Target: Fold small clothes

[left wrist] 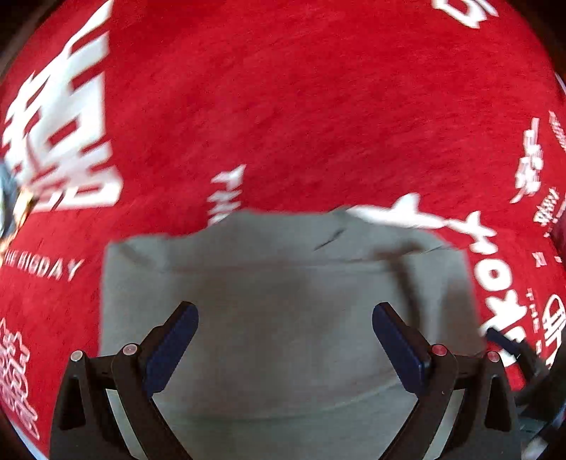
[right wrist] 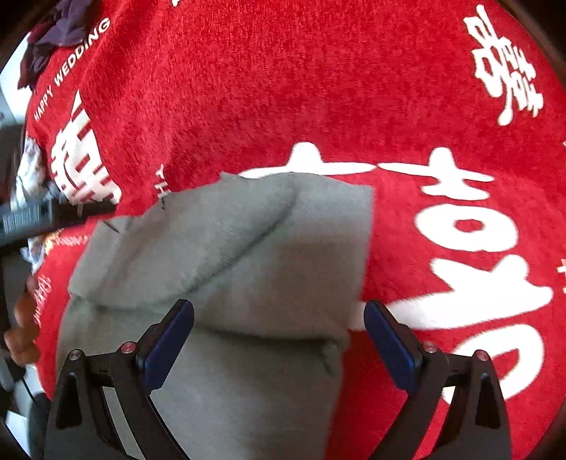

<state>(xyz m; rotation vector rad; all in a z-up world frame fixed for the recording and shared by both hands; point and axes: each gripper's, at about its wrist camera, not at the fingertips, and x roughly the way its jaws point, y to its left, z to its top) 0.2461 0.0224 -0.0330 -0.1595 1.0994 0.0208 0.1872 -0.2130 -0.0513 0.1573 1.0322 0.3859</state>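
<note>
Surface: red cloth (left wrist: 283, 106) with white print, which we see filling both views.
Left gripper (left wrist: 285, 336): at the bottom of its view, jaws wide apart, nothing between the pads; we see grey fabric beneath.
Right gripper (right wrist: 279, 336): bottom of its view, jaws apart, gripping nothing.
Garment (right wrist: 219, 254): grey, folded, lying on the cloth from lower centre to mid-frame.
Far: purple clothes (right wrist: 60, 28) at upper left.

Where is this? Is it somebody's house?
Probably a home, though I can't be sure. A grey garment lies half folded on a red cloth printed with "HAPPY WEDDING", and more clothes sit piled at its far edge.
</note>
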